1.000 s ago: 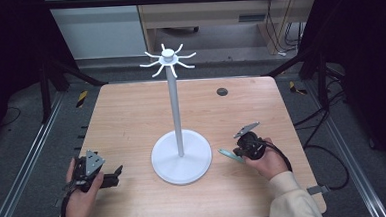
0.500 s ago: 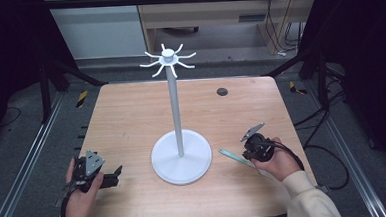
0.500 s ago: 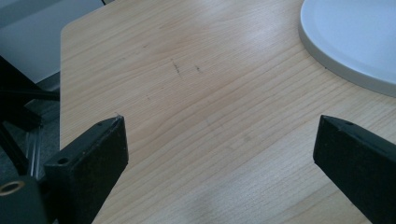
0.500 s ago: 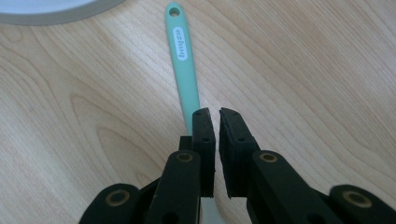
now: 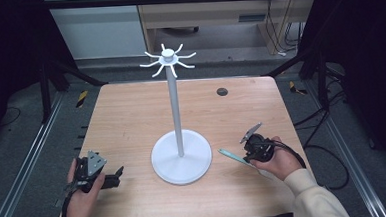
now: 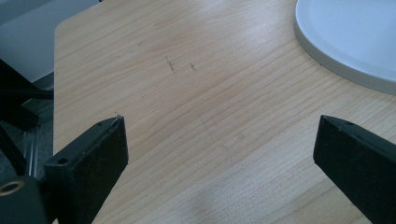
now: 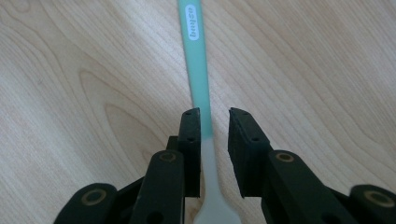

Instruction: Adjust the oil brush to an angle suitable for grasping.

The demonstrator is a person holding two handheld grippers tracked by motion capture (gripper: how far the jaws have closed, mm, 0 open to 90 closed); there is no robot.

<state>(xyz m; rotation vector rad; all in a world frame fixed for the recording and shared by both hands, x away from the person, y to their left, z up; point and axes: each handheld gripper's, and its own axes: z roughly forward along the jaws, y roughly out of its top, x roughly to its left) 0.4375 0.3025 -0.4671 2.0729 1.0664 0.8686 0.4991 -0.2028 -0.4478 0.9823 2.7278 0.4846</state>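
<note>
The work looks to me only at its start: the green toothbrush (image 7: 198, 70) lies flat on the counter (image 5: 131, 121), just to the right of the white stand (image 5: 180, 154), and nothing hangs yet on the hooks at the top of the stand. I judge that the picking up is not finished, and the lifting and the placing are left to do. The right gripper (image 7: 214, 122) is low over the handle, with its fingers (image 7: 190, 140) narrowly apart on both sides of it; the left finger seems to touch the handle, the other stands off with a small gap, so the brush is not yet clamped. The left gripper (image 6: 219, 140) rests near the counter's front left corner, its fingers spread wide and grasping nothing.
</note>
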